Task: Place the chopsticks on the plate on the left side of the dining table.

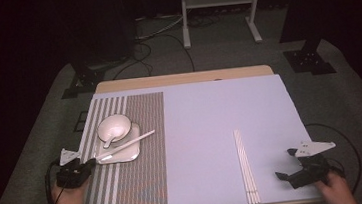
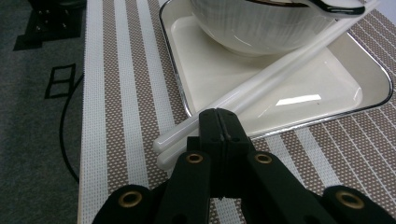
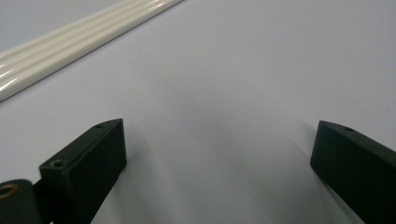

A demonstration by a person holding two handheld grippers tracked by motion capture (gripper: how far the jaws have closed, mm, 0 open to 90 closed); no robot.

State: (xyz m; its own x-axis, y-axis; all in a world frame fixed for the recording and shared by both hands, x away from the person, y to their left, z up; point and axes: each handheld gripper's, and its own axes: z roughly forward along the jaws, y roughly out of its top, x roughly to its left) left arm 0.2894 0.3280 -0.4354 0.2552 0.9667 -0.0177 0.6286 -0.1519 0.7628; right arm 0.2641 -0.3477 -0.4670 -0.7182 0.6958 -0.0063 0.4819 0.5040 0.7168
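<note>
A white bowl (image 1: 114, 127) (image 2: 261, 28) with a white spoon (image 2: 341, 7) in it stands on a square white plate (image 1: 131, 137) (image 2: 327, 84). The plate rests on a striped placemat (image 1: 141, 176) (image 2: 121, 93) at the table's left. Two white chopsticks (image 1: 125, 146) (image 2: 280, 70) lie slanted across the plate, their near ends on the mat. My left gripper (image 1: 92, 162) (image 2: 219, 123) is shut, jaws pressed together with nothing between them, tips right at those near ends. My right gripper (image 1: 284, 163) (image 3: 219, 135) stands open and empty over the pale cloth, to the right of another bundle of white chopsticks (image 1: 245, 166) (image 3: 70, 35).
The pale blue cloth (image 1: 210, 114) covers the table from the mat to the right edge. Grey carpet (image 2: 32, 116) with a black cable lies just beyond the table's left edge. A white stand (image 1: 220, 8) and dark tripod feet stand on the floor behind the table.
</note>
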